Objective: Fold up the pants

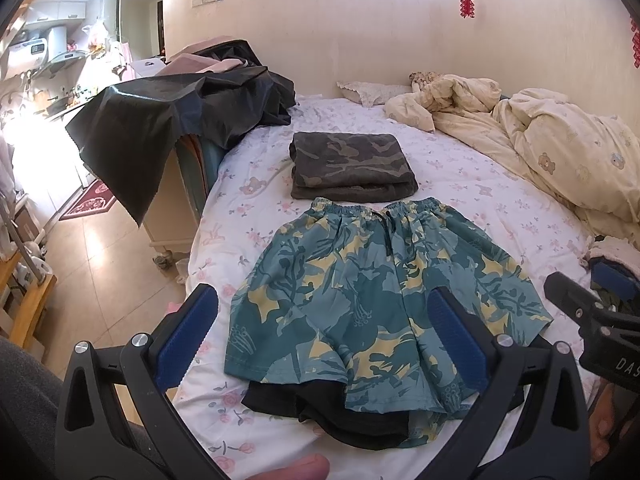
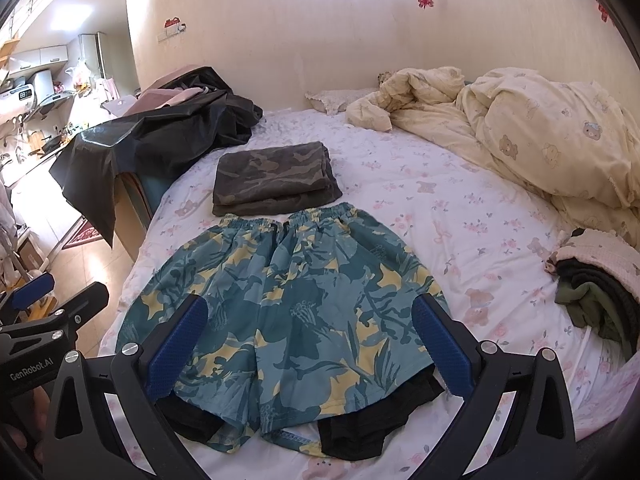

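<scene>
Left gripper and right gripper, both spread wide and holding nothing, hover at lower centre above the floral shorts, which lie flat mid-frame on the bed; folded camouflage pants sit just beyond the waistband.

The black inner lining under the teal-and-yellow floral shorts shows only at the hems, and the heap of dark and cream clothes is cut by the right edge.
</scene>
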{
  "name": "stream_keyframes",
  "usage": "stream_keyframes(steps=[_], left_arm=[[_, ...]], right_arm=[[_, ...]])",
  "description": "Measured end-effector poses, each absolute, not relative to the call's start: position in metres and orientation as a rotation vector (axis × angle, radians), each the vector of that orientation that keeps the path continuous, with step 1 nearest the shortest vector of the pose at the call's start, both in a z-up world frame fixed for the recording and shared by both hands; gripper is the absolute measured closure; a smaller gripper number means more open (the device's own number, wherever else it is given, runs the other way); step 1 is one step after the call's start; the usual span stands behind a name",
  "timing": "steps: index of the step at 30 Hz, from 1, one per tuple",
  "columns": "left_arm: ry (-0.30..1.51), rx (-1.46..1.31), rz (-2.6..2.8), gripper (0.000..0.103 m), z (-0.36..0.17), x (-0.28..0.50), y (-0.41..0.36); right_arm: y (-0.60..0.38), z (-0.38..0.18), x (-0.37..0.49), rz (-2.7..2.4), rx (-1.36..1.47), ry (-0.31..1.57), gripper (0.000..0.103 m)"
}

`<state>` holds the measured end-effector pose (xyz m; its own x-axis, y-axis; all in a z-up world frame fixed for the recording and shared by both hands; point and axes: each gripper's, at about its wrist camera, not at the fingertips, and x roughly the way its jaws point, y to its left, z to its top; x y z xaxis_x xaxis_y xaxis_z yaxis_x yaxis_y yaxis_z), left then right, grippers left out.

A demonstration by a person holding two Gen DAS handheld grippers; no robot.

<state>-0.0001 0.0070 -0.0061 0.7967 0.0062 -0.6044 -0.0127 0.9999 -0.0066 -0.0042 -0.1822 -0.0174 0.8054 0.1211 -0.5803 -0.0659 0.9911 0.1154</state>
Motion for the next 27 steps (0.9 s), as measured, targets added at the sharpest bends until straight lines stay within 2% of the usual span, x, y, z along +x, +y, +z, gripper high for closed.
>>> stream_keyframes(steps=[9, 17, 27], left_arm=[[0.899, 0.027, -0.001, 0.0, -0.039, 0.026, -0.003], [1.086, 0.054, -0.046, 0.0, -0.059, 0.053, -0.026], [1.152, 0.185, -0.124, 0.0, -0.061, 0.111, -0.075]], right_arm=[[-0.199, -0.069, 0.018, 0.127, 0.286, 0.979, 0.0], [-0.221, -0.086, 0.022, 0.07, 0.339, 1.069, 0.0], [-0.277, -0.137, 0.036, -0.052, 0.725, 1.201, 0.003]])
